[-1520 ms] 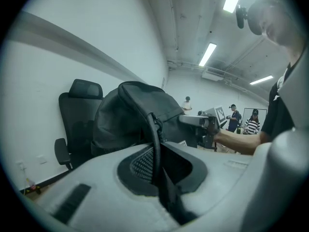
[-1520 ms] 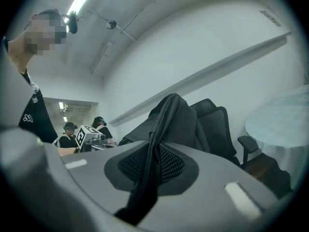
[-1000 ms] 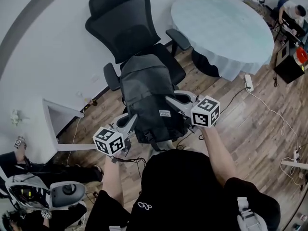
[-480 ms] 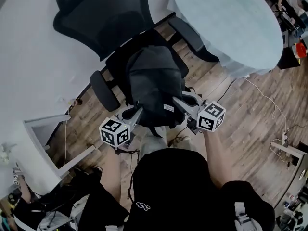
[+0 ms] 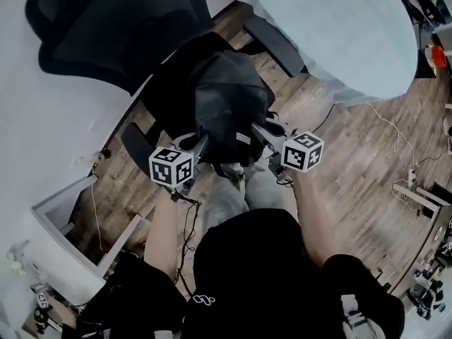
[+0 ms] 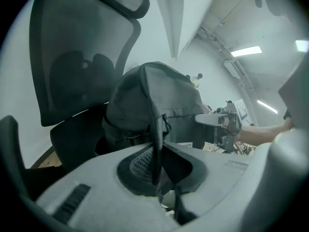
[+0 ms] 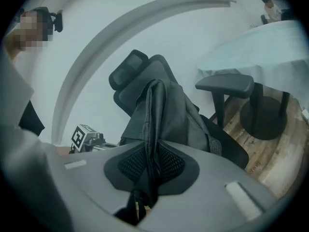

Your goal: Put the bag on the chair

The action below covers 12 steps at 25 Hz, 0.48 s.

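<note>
A dark grey backpack (image 5: 224,104) hangs between my two grippers, over the seat of a black mesh office chair (image 5: 92,30). My left gripper (image 5: 200,144) is shut on the bag's left strap (image 6: 157,144), pinched between its pads. At the bag's other side, my right gripper (image 5: 256,131) is shut on the right strap (image 7: 150,153). In the right gripper view the bag (image 7: 166,115) hangs in front of the chair's backrest (image 7: 140,79). From the left gripper, the bag (image 6: 154,100) shows close against the backrest (image 6: 72,62). I cannot tell whether the bag touches the seat.
A round table with a pale cloth (image 5: 332,27) stands just right of the chair, its armrest (image 5: 272,41) near the table's edge. A white box frame (image 5: 78,217) sits on the wood floor at left. Cables (image 5: 395,133) trail across the floor at right.
Both grippers have carried the bag forward over the chair's seat. The chair and table have come closer and slid toward the top of the head view.
</note>
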Motion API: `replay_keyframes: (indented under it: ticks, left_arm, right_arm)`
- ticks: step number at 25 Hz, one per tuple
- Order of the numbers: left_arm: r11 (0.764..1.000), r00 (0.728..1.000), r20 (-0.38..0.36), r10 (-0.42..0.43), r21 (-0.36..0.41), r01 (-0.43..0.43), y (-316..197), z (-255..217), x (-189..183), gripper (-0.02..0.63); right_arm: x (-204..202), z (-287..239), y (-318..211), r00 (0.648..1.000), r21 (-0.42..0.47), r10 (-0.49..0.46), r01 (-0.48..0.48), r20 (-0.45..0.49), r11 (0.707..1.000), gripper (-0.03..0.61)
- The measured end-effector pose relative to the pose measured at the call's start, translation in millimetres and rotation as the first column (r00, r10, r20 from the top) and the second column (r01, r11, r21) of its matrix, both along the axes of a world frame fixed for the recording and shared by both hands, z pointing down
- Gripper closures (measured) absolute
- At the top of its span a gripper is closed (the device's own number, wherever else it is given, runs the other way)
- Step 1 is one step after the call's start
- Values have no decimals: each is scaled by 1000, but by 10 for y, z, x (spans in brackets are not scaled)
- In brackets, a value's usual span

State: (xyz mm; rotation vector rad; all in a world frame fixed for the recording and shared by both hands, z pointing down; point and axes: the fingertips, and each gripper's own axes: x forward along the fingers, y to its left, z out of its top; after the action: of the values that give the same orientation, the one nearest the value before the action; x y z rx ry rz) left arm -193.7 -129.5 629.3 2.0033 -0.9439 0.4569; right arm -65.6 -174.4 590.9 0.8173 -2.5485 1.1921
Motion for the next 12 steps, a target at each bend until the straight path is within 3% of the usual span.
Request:
replay_keyframes:
  ticks: [6,12]
  left_arm:
    - [997,997,-33,-68,-37,67,-600,365,54,601]
    - [985,988,-20,-156,-75,154,-1229,697,6,601]
  right_arm:
    - [7,427,-686,1000,-47,10,-9,18,999,517]
    - [-106,767,-1378,1000,-84,-11,11,-5,996,514]
